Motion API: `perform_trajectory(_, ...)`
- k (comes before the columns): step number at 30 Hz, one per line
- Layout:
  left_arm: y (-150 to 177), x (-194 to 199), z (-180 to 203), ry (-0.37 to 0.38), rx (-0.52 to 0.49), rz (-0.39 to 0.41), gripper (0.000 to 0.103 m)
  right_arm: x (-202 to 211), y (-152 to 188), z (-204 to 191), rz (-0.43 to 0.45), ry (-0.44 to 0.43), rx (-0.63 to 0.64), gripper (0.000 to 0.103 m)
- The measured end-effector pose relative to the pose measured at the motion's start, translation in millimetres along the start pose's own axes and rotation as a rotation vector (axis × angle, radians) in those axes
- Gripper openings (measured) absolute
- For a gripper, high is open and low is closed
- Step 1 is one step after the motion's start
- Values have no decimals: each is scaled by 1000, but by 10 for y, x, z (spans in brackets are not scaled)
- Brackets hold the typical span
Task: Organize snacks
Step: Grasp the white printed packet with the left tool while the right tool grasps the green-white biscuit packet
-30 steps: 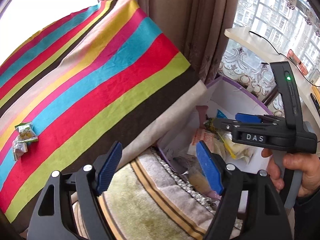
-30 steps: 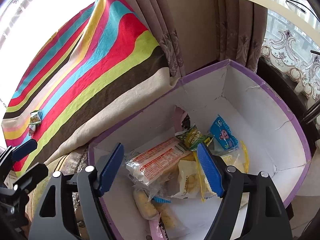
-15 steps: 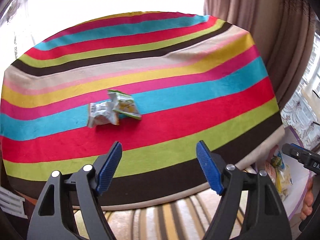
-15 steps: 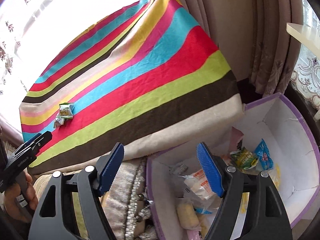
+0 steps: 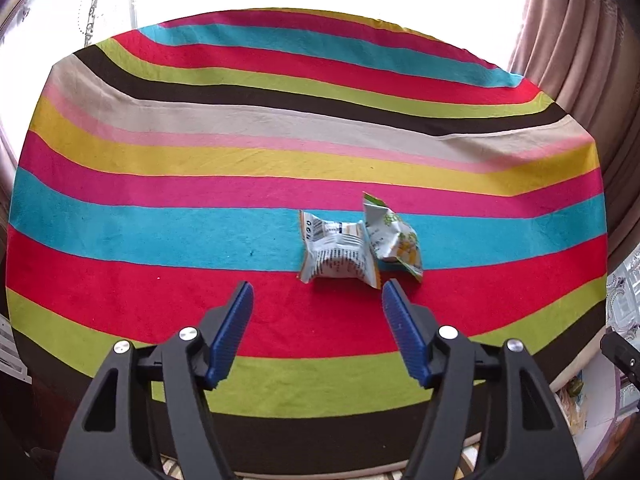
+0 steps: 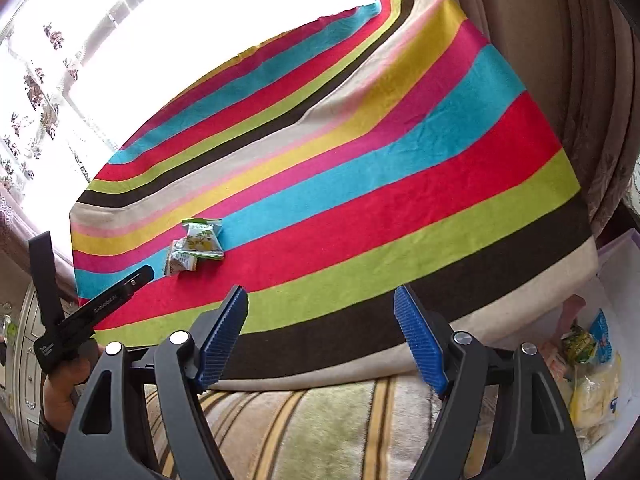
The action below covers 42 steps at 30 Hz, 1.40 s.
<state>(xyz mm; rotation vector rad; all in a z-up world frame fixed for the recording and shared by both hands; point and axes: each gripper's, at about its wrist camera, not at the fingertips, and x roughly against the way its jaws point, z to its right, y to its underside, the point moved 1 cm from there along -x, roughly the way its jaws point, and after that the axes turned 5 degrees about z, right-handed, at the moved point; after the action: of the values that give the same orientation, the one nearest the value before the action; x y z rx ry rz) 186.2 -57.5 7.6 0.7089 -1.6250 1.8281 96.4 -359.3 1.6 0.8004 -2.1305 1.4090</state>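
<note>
- left gripper (image 5: 318,300) jaws closing, nothing between them, just short of two snack packets (image 5: 340,254)
- packets touch each other on striped cloth (image 5: 160,184), blue and red stripes
- right gripper (image 6: 320,308) spread, empty, over cloth's near edge
- white box (image 6: 612,264) with more snacks at right

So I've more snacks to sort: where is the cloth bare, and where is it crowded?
The striped cloth is bare left of and beyond the two packets, and right towards the curtain. The box is crowded.
</note>
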Motion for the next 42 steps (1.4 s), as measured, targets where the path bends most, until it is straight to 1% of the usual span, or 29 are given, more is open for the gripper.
perform_trajectory(3, -53, -127, -45, 14, 13, -13, 66, -113, -7, -147, -9, -9, 20, 74)
perform_trajectory(11, -168, -486, 2, 68, 13, -51, 66, -346, -46, -402, -15, -21, 56, 75)
perform_trajectory(18, -146, -706, 67, 77, -12, -93, 66, -539, -103, -556, -18, -28, 76, 75)
perform_trajectory(19, -134, -723, 74, 76, -19, -96, 60, -565, -110, -578, -18, -30, 80, 75)
perform_trajectory(21, -126, -745, 81, 71, -35, -93, 49, -633, -131, -631, -20, -31, 85, 79)
perform_trajectory(22, -127, -745, 90, 75, -41, -90, 46, -657, -143, -649, -21, -34, 88, 79)
perform_trajectory(25, -119, -733, 77, 73, -36, -82, 43, -756, -182, -756, -25, -45, 107, 80)
perform_trajectory(27, -111, -712, 32, 53, -21, -71, 42, -838, -199, -841, -28, -55, 120, 83)
perform_trajectory(32, -109, -667, -157, 31, 53, -52, 41, -1105, -200, -1049, -59, -77, 136, 83)
perform_trajectory(36, -93, -617, -299, 13, 118, -35, 40, -1272, -225, -1203, -66, -92, 158, 83)
perform_trajectory(39, -89, -578, -358, 8, 141, -23, 40, -1390, -254, -1317, -71, -102, 173, 83)
perform_trajectory(42, -91, -561, -393, 3, 155, -15, 40, -1527, -262, -1414, -94, -105, 188, 83)
